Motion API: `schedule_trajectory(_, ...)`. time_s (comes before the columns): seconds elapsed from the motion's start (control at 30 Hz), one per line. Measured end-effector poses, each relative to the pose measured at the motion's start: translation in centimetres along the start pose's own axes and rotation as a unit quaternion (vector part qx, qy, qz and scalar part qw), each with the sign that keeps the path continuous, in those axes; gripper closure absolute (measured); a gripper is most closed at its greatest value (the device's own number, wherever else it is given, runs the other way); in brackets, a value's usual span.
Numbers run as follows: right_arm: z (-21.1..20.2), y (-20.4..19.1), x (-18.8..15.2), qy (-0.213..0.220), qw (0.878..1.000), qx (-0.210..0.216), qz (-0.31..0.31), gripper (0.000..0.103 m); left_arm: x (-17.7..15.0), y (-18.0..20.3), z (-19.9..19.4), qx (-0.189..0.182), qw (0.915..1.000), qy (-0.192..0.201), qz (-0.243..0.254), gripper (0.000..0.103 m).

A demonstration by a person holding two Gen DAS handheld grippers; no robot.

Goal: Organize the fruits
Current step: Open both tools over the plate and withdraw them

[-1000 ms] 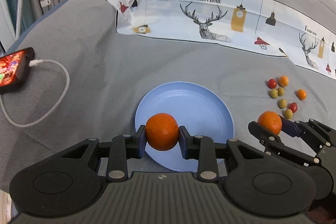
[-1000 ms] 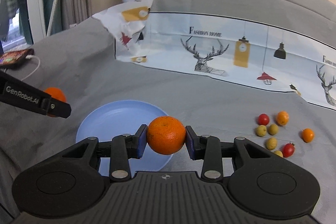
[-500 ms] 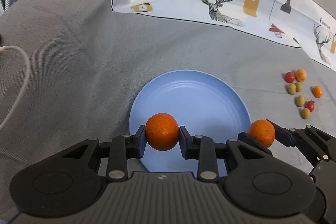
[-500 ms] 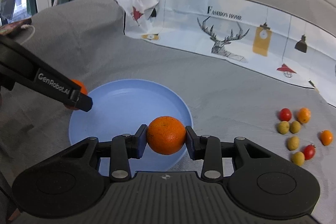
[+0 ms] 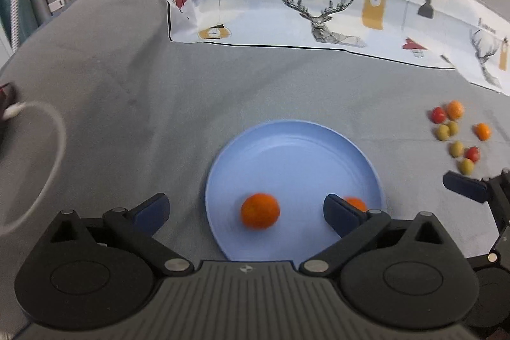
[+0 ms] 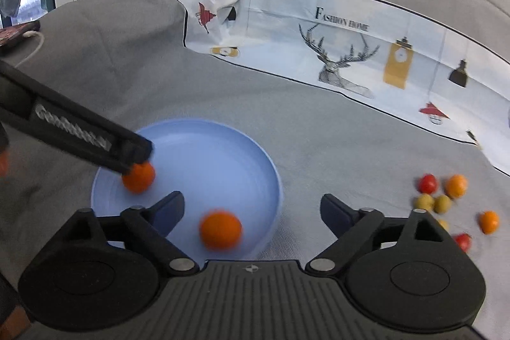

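A blue plate (image 5: 296,142) lies on the grey cloth and also shows in the right wrist view (image 6: 223,148). Two oranges lie on it. One orange (image 5: 260,210) sits below my open left gripper (image 5: 245,212); it also shows in the right wrist view (image 6: 139,177) under the left gripper's finger. The other orange (image 6: 220,229) sits below my open right gripper (image 6: 251,211); in the left wrist view (image 5: 356,203) my right finger half hides it. Both grippers are empty.
Several small red, orange and green fruits (image 5: 455,136) lie on the cloth right of the plate, also in the right wrist view (image 6: 446,196). A printed cloth (image 5: 318,8) lies behind. A white cable (image 5: 47,155) and a phone lie at far left.
Both grippers have opened and let go of their oranges, which now lie on the blue plate. Both grippers have pulled back a little.
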State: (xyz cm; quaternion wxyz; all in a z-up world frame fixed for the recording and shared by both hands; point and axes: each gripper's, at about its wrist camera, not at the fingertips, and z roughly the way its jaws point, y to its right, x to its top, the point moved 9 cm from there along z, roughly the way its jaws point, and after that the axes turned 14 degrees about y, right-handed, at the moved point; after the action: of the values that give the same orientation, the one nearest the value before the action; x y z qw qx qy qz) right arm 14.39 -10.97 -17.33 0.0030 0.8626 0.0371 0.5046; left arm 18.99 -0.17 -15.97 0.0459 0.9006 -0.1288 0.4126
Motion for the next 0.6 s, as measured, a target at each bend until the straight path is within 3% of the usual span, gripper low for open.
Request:
schedule_trajectory(0.23,-8.6,2.1,-1.6,-0.015,0.999,-0.019,0.033,0.003,-2.5,2.0,-7.3,-0.005,0.9997,0.006,-0.022,0.0)
schedule_trajectory(0.43,-14.8,2.0,-0.4,0.04,0.998,-0.035,0.04,0.001,-3.4,4.0,-12.4,-0.006,0.9988,0.047,0.006,0.0)
schedule_trajectory(0.6,-18.3,2.3,0.4,0.084,0.994,-0.05,0.041,0.001,-3.5,4.4,-15.3,-0.002,0.9975,0.07,-0.001,0.0)
